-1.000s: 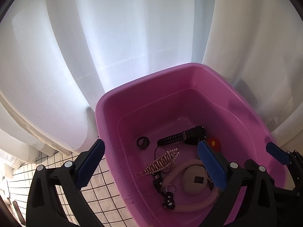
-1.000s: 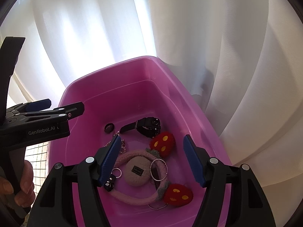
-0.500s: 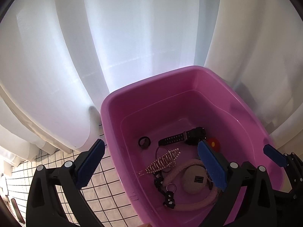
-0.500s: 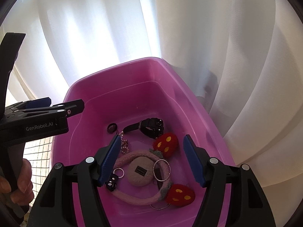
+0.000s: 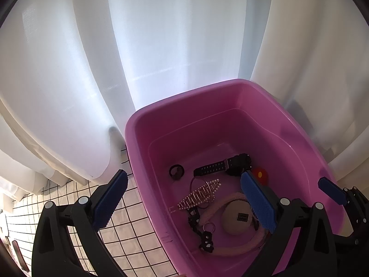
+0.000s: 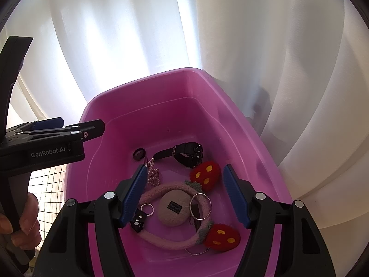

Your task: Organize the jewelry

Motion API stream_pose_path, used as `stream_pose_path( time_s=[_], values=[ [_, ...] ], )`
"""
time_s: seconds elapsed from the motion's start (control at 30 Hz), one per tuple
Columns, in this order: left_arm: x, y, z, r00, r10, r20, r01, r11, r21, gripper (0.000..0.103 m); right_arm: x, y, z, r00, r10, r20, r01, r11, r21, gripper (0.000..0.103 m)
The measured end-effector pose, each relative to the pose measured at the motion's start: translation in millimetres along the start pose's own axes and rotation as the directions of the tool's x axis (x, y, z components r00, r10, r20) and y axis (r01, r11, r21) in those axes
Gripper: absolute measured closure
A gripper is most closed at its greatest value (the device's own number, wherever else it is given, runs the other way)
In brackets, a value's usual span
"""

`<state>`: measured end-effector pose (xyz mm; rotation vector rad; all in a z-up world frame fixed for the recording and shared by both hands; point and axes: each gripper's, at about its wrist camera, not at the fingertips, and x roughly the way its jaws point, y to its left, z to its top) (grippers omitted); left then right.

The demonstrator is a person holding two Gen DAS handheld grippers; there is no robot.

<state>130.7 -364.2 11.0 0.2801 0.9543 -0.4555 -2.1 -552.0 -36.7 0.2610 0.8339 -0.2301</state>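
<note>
The right gripper (image 6: pixel 184 192) and left gripper (image 5: pixel 184 200) both hang released and empty above a pink plastic tub (image 6: pixel 147 113). Low in frame lies a pink fuzzy headband (image 6: pixel 161 190) with red mushroom ears; beyond it, mid-frame, a black wristwatch (image 6: pixel 186 153) and a pearl hair clip (image 5: pixel 200 195).

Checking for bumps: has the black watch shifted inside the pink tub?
No. The black watch keeps its place beside the dark ring on the pink tub floor.
</note>
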Motion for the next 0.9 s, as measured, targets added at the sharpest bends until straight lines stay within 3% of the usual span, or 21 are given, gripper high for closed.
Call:
stream_pose_path(
  time_s=[0.9],
  values=[
    [-2.9,6.9,-3.8,1.000,0.007,-0.003,-0.007,0.999,-0.032,0.006,-0.5,1.3,-6.2,1.000,0.005,0.003,-0.005,1.000,0.007,0.036]
  ],
)
